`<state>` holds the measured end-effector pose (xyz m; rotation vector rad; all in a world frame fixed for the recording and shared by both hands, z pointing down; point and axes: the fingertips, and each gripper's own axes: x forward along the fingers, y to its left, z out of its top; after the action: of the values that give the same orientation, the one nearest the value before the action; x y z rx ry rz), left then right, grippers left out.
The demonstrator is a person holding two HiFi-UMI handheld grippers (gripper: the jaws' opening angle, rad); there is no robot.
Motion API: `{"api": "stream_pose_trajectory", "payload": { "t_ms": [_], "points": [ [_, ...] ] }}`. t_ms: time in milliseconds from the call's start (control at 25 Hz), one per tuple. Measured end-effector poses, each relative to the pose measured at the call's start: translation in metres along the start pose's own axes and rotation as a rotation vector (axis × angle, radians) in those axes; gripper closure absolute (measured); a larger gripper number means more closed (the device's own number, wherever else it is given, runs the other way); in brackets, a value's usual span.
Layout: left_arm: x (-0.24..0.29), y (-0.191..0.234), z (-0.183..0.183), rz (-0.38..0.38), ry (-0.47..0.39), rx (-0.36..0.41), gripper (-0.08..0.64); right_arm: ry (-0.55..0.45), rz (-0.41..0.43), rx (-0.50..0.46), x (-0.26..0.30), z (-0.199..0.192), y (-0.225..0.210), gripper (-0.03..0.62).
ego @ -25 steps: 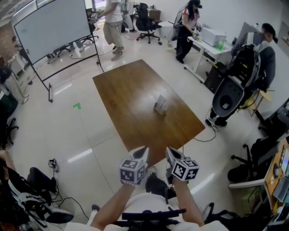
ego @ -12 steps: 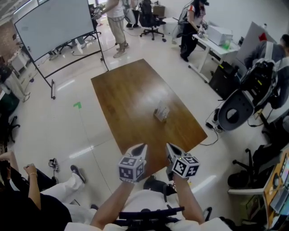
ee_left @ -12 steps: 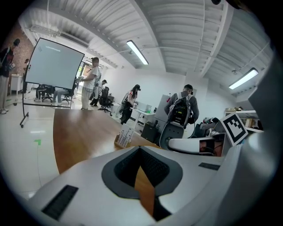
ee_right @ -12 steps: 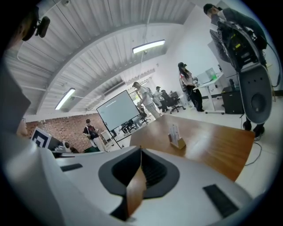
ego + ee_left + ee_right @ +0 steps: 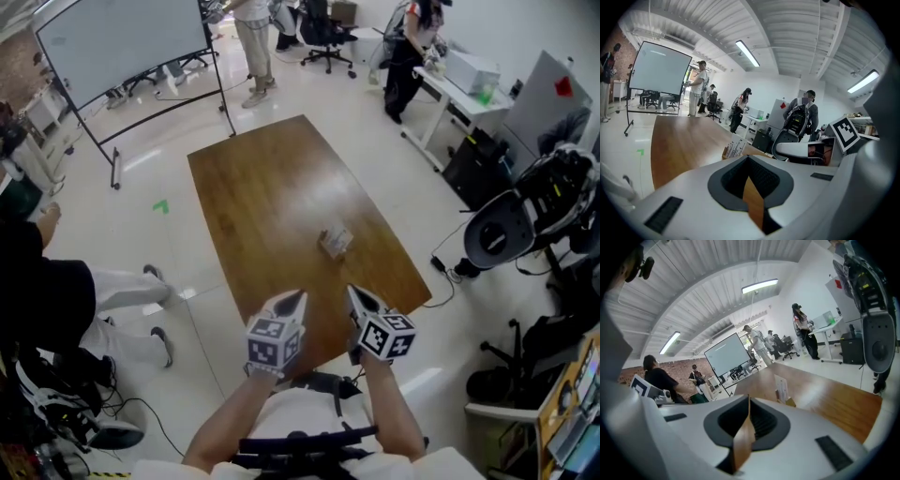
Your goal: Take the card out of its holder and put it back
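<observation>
You've stepped up to the bench (image 5: 267,187), so your left tongs (image 5: 292,300) now hang at its near edge, a sliver apart and empty, your right tongs (image 5: 361,298) have just been easing open on nothing, and the card (image 5: 782,387) stands in its holder (image 5: 791,402), well ahead.
</observation>
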<state>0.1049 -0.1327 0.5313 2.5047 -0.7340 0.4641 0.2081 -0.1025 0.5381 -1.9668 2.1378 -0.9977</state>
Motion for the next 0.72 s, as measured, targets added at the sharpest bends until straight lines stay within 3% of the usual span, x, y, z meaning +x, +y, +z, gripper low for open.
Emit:
{"api": "stream_pose_trajectory", "payload": {
  "t_ms": [280, 640, 720],
  "points": [
    [0.025, 0.010, 0.004, 0.016, 0.011, -0.005, 0.565, 0.017, -0.001, -0.054, 0.028, 0.013, -0.018, 0.554],
    [0.057, 0.013, 0.012, 0.017, 0.024, -0.007, 0.565, 0.052, -0.034, -0.159, 0.062, 0.041, -0.060, 0.416],
    [0.067, 0.011, 0.011, 0.019, 0.031, -0.008, 0.565, 0.056, -0.033, -0.179, 0.069, 0.047, -0.070, 0.416]
  ]
}}
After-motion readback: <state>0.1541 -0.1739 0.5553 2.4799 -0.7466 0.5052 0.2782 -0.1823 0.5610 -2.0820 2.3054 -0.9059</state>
